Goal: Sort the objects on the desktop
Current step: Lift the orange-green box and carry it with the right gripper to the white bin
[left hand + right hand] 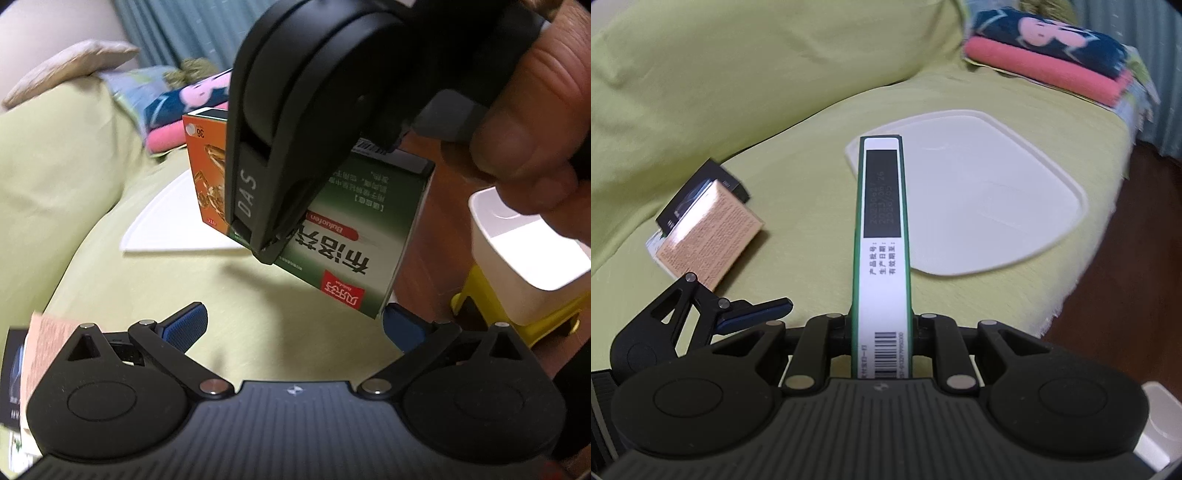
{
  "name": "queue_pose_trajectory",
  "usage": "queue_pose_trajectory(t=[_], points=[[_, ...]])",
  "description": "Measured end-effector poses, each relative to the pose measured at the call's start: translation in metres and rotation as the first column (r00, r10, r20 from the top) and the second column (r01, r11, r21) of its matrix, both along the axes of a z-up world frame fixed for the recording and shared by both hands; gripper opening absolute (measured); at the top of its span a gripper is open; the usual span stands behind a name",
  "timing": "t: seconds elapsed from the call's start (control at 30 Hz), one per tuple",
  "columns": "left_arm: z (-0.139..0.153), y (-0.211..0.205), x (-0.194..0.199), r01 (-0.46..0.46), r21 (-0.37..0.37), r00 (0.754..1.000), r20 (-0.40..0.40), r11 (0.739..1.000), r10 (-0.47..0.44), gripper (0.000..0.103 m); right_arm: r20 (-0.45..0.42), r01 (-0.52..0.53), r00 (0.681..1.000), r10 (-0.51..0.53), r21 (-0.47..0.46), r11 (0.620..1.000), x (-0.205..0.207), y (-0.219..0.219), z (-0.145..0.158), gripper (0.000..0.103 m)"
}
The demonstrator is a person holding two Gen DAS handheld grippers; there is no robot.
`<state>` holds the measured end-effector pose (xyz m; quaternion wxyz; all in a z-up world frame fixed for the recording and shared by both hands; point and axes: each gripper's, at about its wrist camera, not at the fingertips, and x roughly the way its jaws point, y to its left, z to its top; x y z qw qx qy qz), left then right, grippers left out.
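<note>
I see a green-and-white box (354, 236) with red lettering beside an orange box (207, 166), on a lime-green cover (775, 92) with a white lid (979, 206).

A sofa seat covered in yellow-green cloth (812, 184) carries everything. A flat white plastic lid (979, 206) lies on it ahead of the right gripper's jaws and slightly to their right. To the left of those jaws rests a small pile of boxes: a peach-coloured printed box (709, 236) on top, overlapping a black box (701, 184). Folded pink and dark blue towels (1052, 59) sit far ahead, at the right.
</note>
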<state>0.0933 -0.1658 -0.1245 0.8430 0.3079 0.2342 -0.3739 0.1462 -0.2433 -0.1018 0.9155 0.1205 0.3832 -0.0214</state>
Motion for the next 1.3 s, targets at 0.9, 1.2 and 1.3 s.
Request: queue_pose_trajectory(t=[0.9, 1.2, 1.3], points=[[-0.04, -0.207, -0.05, 0.479, 0.171, 0.85, 0.154, 0.861, -0.503, 0.102, 0.025, 0.477, 0.878, -0.478, 0.034, 0.878, -0.18, -0.156, -0.001, 0.016], [-0.088, -0.228, -0.049, 0.591, 0.26, 0.756, 0.153, 0.764, -0.637, 0.102, -0.172, 0.624, 0.78, -0.602, 0.142, 0.768, -0.206, -0.199, -0.097, 0.015], [-0.101, -0.228, -0.057, 0.589, 0.29, 0.758, 0.125, 0.754, -0.64, 0.102, -0.227, 0.65, 0.758, -0.611, 0.188, 0.737, -0.202, -0.205, -0.131, 0.015]])
